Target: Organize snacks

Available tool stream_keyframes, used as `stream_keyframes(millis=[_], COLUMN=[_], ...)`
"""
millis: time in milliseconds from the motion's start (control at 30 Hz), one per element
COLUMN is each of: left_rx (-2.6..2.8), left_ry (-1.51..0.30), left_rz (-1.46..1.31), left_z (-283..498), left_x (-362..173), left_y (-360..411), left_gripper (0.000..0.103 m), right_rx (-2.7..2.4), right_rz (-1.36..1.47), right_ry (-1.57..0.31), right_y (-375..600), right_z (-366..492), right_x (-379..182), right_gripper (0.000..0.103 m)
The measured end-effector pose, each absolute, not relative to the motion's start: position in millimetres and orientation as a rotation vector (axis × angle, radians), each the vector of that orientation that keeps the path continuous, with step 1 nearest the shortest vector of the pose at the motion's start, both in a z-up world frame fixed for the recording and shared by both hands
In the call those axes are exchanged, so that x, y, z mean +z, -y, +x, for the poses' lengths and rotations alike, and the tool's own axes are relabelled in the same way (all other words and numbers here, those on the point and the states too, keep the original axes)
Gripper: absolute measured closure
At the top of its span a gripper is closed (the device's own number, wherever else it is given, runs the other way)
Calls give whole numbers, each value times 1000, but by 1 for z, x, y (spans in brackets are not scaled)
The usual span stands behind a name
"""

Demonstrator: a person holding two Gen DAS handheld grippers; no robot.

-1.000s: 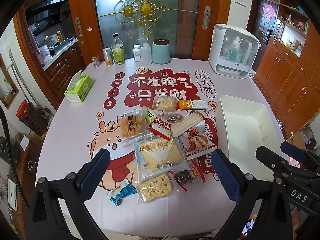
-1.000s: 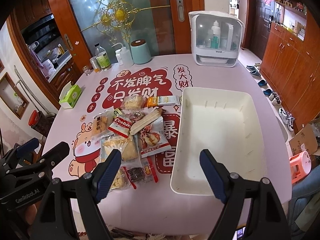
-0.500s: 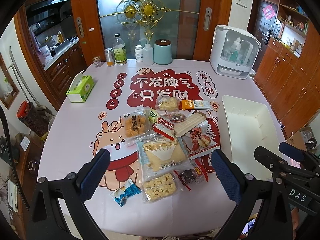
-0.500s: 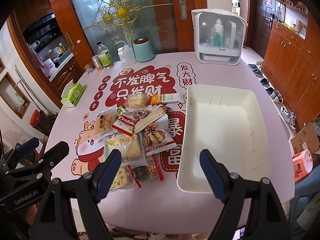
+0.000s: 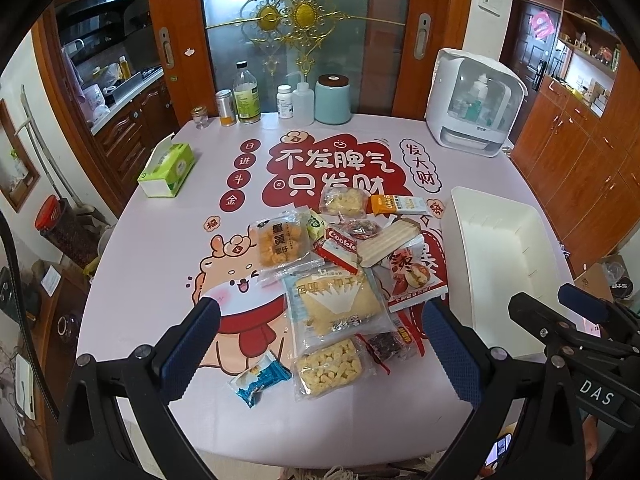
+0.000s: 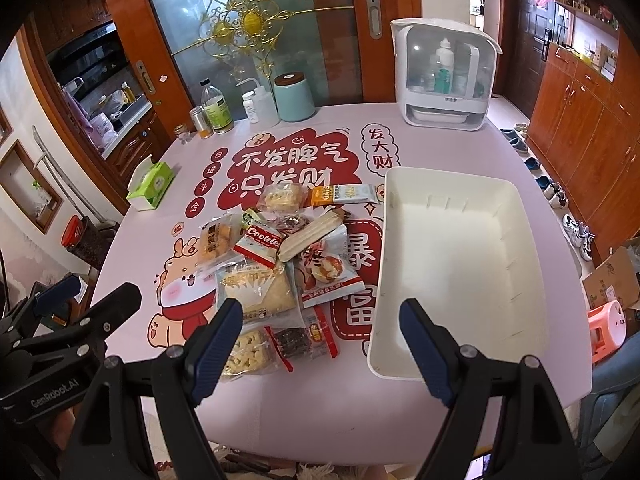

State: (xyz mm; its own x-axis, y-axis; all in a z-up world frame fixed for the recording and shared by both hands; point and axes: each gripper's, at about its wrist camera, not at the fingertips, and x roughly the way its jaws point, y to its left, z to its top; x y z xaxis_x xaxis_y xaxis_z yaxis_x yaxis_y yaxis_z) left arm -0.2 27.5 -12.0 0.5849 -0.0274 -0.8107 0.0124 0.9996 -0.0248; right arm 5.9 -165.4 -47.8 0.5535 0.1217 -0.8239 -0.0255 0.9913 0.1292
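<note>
Both grippers hang above the near edge of the table [image 5: 152, 240], and little has changed over the last second: compared with the earlier frames the whole scene has only slid slightly in view, and nothing on the table has shifted. The left gripper [image 5: 320, 344] has its jaws spread wide and empty, and so does the right gripper [image 6: 322, 344], with no change in either spread. The snack pile [image 5: 340, 264] lies where it was, in the middle of the printed cloth just left of the white bin [image 6: 460, 248]. The big clear cracker pack [image 5: 338, 304] lies at the front, with the blue-wrapped candy [image 5: 260, 380] apart at its near left. The bin looks empty, though its near corner is hidden behind a finger [image 6: 424, 348]. The green tissue box [image 5: 168, 166] sits untouched at far left.
</note>
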Motion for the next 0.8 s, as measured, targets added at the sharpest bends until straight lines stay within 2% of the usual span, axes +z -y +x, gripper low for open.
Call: stream_keyframes(millis=[433,800], left_rx=[-8,39], left_ry=[-1002,-1106], left_rz=[-43,-77], left_z=[1,16], left_x=[-27,-82], left_y=[-49,-108], left_gripper=[3,3], right_rx=[114,93], right_rz=[59,49], right_ry=[-1023,-1096], right_y=[142,126], right_z=[9,27], right_x=[-58,-99], right_gripper=[22,22])
